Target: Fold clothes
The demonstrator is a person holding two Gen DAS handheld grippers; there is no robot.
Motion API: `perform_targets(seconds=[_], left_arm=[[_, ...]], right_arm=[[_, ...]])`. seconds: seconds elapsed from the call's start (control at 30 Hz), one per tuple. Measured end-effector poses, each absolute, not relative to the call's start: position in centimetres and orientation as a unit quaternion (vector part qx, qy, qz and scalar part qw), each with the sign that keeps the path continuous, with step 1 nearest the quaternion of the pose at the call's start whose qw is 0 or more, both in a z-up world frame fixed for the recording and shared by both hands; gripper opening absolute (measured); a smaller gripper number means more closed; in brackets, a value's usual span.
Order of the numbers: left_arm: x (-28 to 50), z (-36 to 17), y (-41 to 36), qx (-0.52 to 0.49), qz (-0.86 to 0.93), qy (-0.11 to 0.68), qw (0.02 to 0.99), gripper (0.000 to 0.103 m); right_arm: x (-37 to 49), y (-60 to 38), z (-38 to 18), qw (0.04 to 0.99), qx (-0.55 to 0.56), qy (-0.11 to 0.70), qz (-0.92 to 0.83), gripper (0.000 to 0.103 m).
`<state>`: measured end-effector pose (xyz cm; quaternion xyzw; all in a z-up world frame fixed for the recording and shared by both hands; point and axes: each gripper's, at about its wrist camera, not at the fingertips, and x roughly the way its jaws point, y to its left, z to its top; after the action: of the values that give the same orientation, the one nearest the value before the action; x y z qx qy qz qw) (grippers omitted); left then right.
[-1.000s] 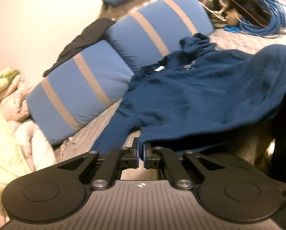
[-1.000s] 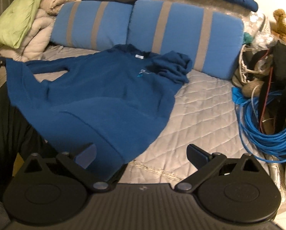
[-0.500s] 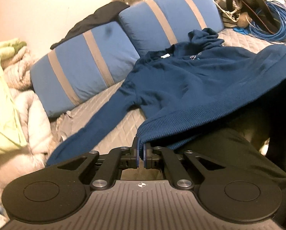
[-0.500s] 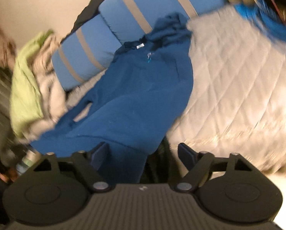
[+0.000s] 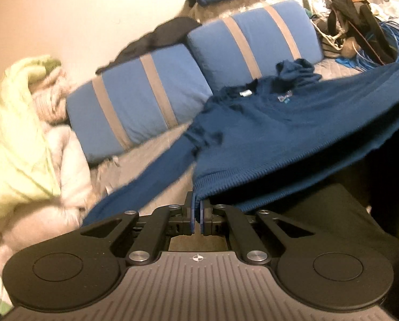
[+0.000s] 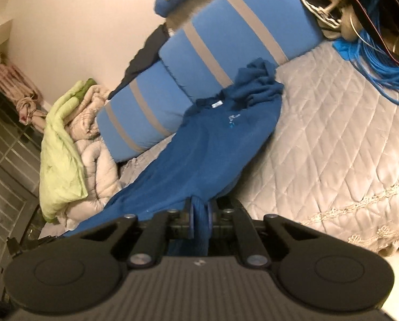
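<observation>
A dark blue sweater [image 5: 274, 128] lies front up on the grey quilted bed [image 6: 333, 139], its collar toward the striped pillows. My left gripper [image 5: 196, 214] is shut on the ribbed hem at the sweater's left corner and holds it lifted. My right gripper [image 6: 200, 219] is shut on a bunched part of the sweater's [image 6: 215, 149] hem at the near bed edge. One sleeve [image 5: 146, 187] trails down to the left. The other sleeve [image 6: 258, 85] is crumpled by the collar.
Two blue pillows with grey stripes [image 5: 194, 80] lean on the wall behind the sweater. A heap of green and beige blankets [image 5: 25, 139] lies at the left. Coiled blue cable [image 6: 387, 61] and bags sit at the bed's far right. A dark garment [image 5: 159, 37] tops the pillows.
My right gripper, open a second ago, has closed on the sweater's hem after swinging in tilted. My left gripper stays shut on the hem corner and has pulled back, stretching the sweater.
</observation>
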<state>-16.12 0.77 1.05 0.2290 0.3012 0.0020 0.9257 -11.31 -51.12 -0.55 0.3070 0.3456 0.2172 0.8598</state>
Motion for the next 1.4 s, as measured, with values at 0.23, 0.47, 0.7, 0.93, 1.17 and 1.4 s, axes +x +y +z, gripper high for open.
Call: perform_targets(seconds=[0.23,0.47,0.7,0.93,1.17,1.4], left_arm=[[-16.0,-3.9,1.8,0.175,-0.038,0.374,0.91,0.007],[-16.1,-2.8,3.7,0.183,-0.164,0.387,0.889,0.051],[-13.6,-2.2,9.5,-0.063,-0.199,0.364,0.908,0.07],[-9.1,-6.8,14.6,-0.323,-0.181,0.371,0.852,0.07],[-6.8,-12.4,17.2,-0.477,-0.198,0.384,0.765,0.067],[-6.8,-13.5,17.2,-0.52,-0.203,0.388,0.734,0.01]], right_arm=[[-12.3,-50.7,-4.3,0.839,0.315,0.403,0.186,0.008],[-12.0,-50.6,-6.5,0.832,0.307,0.426,0.178,0.009],[-11.2,-51.0,-6.4,0.832,0.303,0.42,0.203,0.048],[-8.9,-52.0,-7.2,0.816,0.35,0.409,0.211,0.077],[-7.2,-52.3,-9.7,0.78,0.407,0.419,0.224,0.074],[-6.9,-52.0,-10.9,0.749,0.456,0.414,0.245,0.038]])
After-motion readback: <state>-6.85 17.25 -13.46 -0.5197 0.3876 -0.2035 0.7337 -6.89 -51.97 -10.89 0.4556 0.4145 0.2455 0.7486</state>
